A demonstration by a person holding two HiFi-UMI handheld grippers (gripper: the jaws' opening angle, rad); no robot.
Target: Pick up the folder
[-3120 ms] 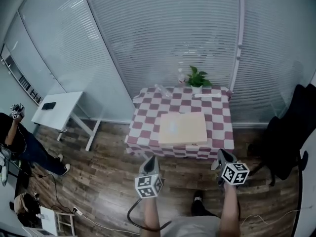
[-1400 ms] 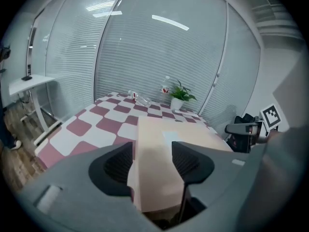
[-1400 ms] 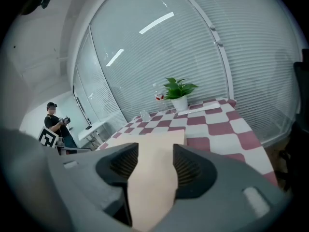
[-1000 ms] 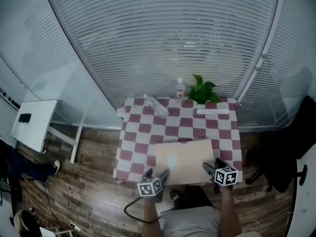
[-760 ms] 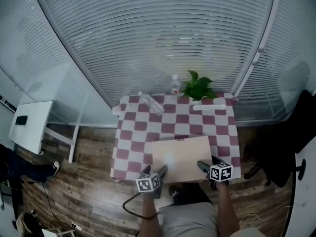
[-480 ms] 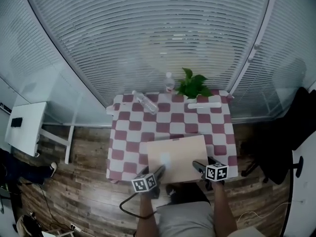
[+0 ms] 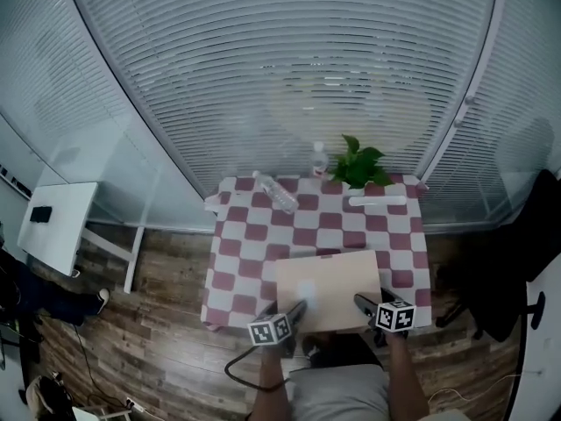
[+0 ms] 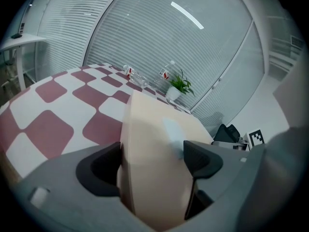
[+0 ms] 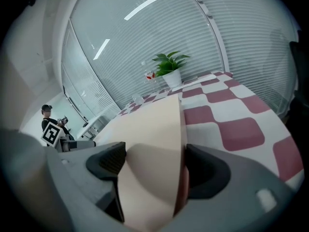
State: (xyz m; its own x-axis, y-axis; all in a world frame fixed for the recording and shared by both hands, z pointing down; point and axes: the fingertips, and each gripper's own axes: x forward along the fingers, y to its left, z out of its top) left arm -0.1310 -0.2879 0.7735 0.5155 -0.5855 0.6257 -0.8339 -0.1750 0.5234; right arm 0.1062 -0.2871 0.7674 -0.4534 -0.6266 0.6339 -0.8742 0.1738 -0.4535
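Observation:
A thick beige folder (image 7: 326, 288) lies flat at the near edge of the red-and-white checked table (image 7: 263, 235). My left gripper (image 7: 294, 310) is at the folder's near left corner and my right gripper (image 7: 364, 303) at its near right corner. In the left gripper view the folder (image 8: 154, 144) fills the gap of the left gripper (image 8: 152, 166), with both jaws against its faces. The right gripper view shows the same: the folder (image 9: 154, 139) sits between the jaws of the right gripper (image 9: 154, 166), touching both.
At the table's far side are a potted plant (image 7: 359, 165), an upright bottle (image 7: 319, 159), a bottle lying down (image 7: 279, 193) and a white bar (image 7: 377, 201). A white side table (image 7: 53, 226) stands to the left, a black chair (image 7: 517, 253) to the right. Blinds cover the glass wall behind.
Since three seconds ago I have come up to the table and both grippers have reached the folder's near corners. Over the last second they have barely moved.

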